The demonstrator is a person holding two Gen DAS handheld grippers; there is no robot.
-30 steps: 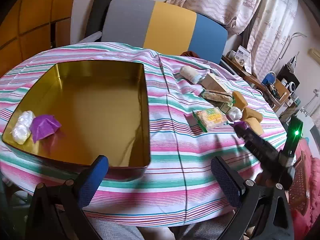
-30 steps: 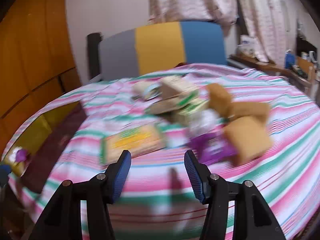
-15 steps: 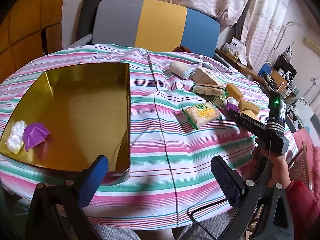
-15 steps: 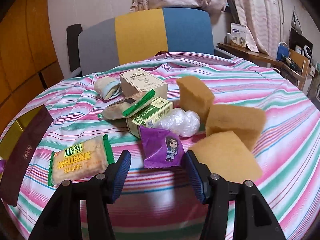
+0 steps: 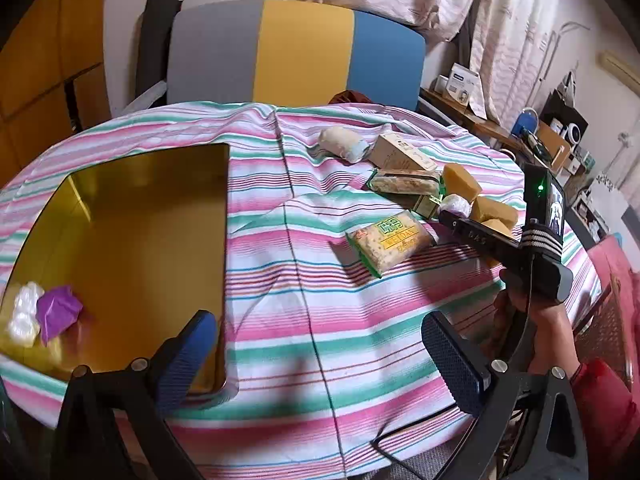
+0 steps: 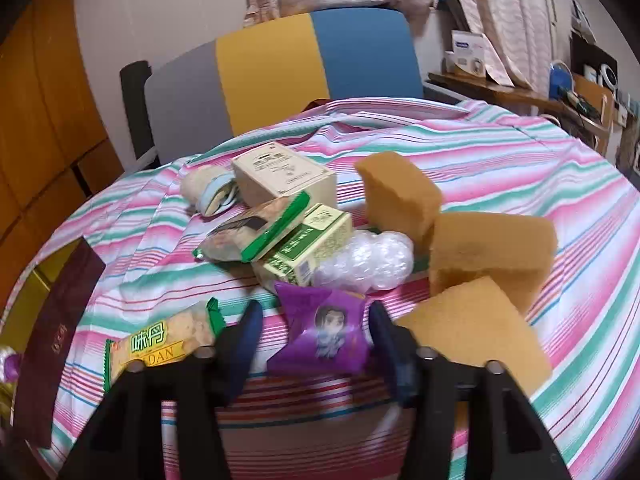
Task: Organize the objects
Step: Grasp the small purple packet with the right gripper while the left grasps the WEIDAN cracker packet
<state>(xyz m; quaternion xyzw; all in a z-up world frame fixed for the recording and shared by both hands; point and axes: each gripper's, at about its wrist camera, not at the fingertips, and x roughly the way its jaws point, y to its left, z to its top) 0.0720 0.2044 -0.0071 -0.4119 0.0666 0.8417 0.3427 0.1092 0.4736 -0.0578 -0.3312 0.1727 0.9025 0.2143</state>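
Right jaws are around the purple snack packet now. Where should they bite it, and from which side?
Grip the purple snack packet across its puffed middle, coming from the near table edge as the right gripper does now. It lies flat, and its crimped ends are thin and slippery. The jaws have just been closing with the packet between them; the yellow sponge crowds one side.

The right hand-held gripper point(image 6: 316, 340) has come forward over the worktop point(image 6: 500, 152), and its jaws have just been closing around the purple packet point(image 6: 324, 332), which now sits between the fingers point(image 6: 248, 332).
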